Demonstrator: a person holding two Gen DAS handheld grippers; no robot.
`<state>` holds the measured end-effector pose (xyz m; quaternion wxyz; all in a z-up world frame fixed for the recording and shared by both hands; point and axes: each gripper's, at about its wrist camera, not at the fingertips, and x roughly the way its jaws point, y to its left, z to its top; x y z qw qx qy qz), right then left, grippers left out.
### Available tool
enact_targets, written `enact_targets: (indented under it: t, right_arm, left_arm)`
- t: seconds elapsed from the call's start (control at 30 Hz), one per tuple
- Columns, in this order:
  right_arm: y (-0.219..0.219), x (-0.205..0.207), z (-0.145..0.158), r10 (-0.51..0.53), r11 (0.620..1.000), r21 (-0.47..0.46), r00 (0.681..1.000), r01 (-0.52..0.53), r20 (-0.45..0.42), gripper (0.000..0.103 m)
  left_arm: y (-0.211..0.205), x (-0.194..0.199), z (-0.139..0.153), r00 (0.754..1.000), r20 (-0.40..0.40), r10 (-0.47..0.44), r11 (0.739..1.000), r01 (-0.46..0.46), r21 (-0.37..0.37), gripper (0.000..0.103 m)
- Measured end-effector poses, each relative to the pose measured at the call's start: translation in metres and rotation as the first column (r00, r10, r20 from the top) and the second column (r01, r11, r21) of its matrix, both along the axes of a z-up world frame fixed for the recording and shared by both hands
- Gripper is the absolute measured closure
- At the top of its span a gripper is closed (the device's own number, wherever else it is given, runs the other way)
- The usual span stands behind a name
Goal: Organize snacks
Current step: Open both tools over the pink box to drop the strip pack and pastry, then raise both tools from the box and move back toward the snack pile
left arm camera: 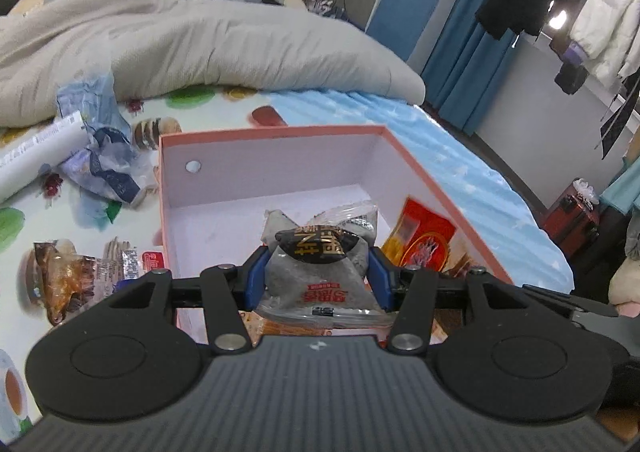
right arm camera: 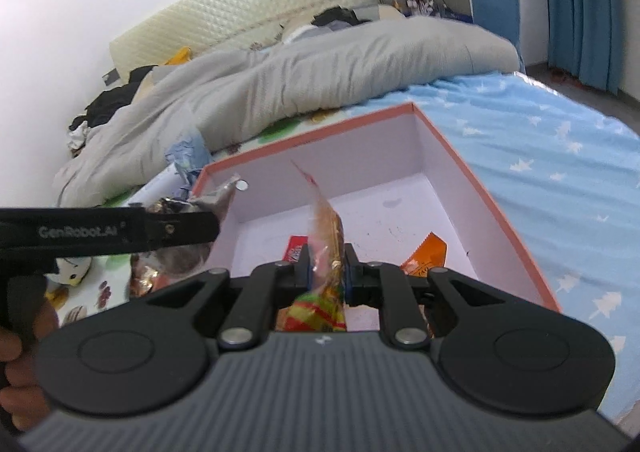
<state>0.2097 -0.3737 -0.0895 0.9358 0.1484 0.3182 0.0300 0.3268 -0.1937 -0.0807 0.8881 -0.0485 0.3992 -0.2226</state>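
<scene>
Pink-rimmed box (left arm camera: 436,180) contains a red packet (left arm camera: 424,240) at 3 o'clock. Left gripper (left arm camera: 318,276) clamps a grey snack packet (left arm camera: 320,272) half-wide; right gripper (right arm camera: 326,272), nearly closed, pinches an orange snack packet (right arm camera: 328,236) above the box.

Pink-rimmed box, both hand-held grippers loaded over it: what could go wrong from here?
1. The left hand-held gripper holds the puffy grey snack packet and the right hand-held gripper the thin clear orange wrapper side by side; they may collide.
2. The wrapper is pinched edge-on and may slip.
3. Drops may bury the red packet in the white cardboard box.
</scene>
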Motion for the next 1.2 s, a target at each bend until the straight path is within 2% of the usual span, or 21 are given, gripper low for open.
enact_targets:
  t: [0.2, 0.43, 0.5, 0.53, 0.6, 0.63, 0.7, 0.9, 1.2]
  right_arm:
    - [-0.003, 0.025, -0.019, -0.001, 1.0, -0.002, 0.999, 0.001, -0.049, 0.085]
    - [-0.006, 0.04, -0.032, -0.006, 1.0, 0.005, 0.997, 0.007, -0.077, 0.084]
    - [-0.006, 0.041, -0.033, -0.016, 1.0, 0.005, 0.996, 0.016, -0.084, 0.078]
    - [-0.006, 0.041, -0.033, -0.026, 1.0, -0.003, 0.996, 0.026, -0.088, 0.067]
    - [-0.003, 0.041, -0.032, -0.044, 0.998, -0.046, 0.994, 0.04, -0.097, 0.052]
    - [-0.003, 0.04, -0.032, -0.047, 0.997, -0.058, 0.994, 0.042, -0.096, 0.051]
    - [-0.003, 0.035, -0.027, -0.045, 0.997, -0.06, 0.995, 0.039, -0.086, 0.051]
    - [0.005, 0.015, -0.008, -0.035, 0.998, -0.061, 0.998, 0.032, -0.052, 0.051]
    - [0.021, -0.032, 0.029, -0.034, 0.997, -0.075, 0.999, 0.036, 0.024, 0.051]
  left_arm:
    - [-0.005, 0.024, -0.024, 0.999, -0.045, -0.001, 1.0, 0.002, 0.017, 0.045]
    - [-0.009, 0.038, -0.035, 0.999, -0.05, -0.019, 0.999, 0.021, 0.042, 0.045]
    - [-0.009, 0.04, -0.036, 0.998, -0.057, -0.019, 0.999, 0.021, 0.047, 0.044]
    - [-0.009, 0.039, -0.036, 0.998, -0.056, -0.014, 0.999, 0.017, 0.047, 0.042]
    - [-0.008, 0.037, -0.031, 0.998, -0.043, -0.034, 0.998, 0.036, 0.052, 0.042]
    - [-0.008, 0.034, -0.027, 0.999, -0.027, -0.039, 0.997, 0.04, 0.065, 0.039]
    - [-0.006, 0.029, -0.019, 0.999, 0.001, -0.043, 0.995, 0.042, 0.089, 0.034]
    - [0.008, 0.005, 0.003, 0.999, 0.035, -0.014, 0.997, 0.011, 0.076, 0.034]
    - [0.034, -0.059, 0.052, 0.993, 0.122, -0.004, 0.999, -0.001, 0.038, 0.034]
